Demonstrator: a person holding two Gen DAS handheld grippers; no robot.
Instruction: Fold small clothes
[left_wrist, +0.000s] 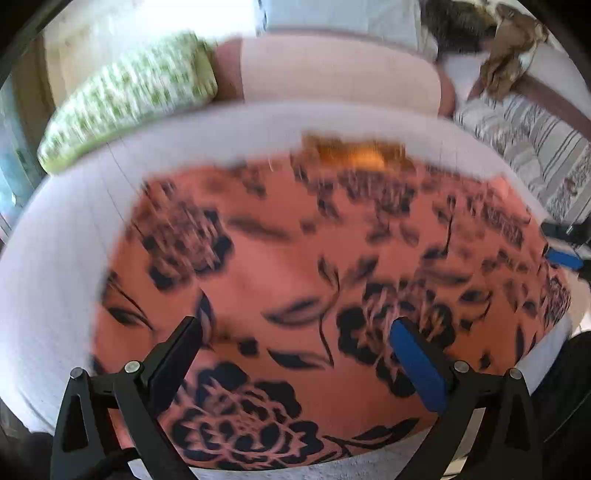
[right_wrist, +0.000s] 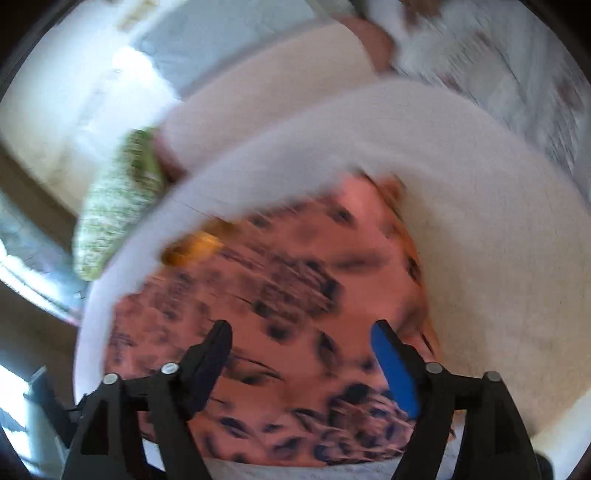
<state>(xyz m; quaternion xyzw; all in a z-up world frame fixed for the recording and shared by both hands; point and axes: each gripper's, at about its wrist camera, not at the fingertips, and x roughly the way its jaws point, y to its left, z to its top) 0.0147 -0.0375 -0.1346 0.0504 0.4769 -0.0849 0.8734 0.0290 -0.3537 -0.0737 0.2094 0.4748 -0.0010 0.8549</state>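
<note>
A coral-pink garment (left_wrist: 295, 266) with dark navy flowers lies spread flat on a white padded surface (left_wrist: 62, 236). My left gripper (left_wrist: 297, 326) hovers above its near part, fingers wide apart and open, nothing between them. In the right wrist view the same garment (right_wrist: 280, 302) fills the middle, blurred, with an orange patch (right_wrist: 195, 247) at its far left edge. My right gripper (right_wrist: 301, 332) stands open above the cloth and holds nothing. The right gripper's blue pad (left_wrist: 563, 258) shows at the right edge of the left wrist view.
A green-and-white patterned cushion (left_wrist: 125, 99) lies at the far left, a pale pink cushion (left_wrist: 332, 74) behind the white surface. A striped cloth (left_wrist: 528, 147) and a brown crumpled item (left_wrist: 509, 55) sit at the far right.
</note>
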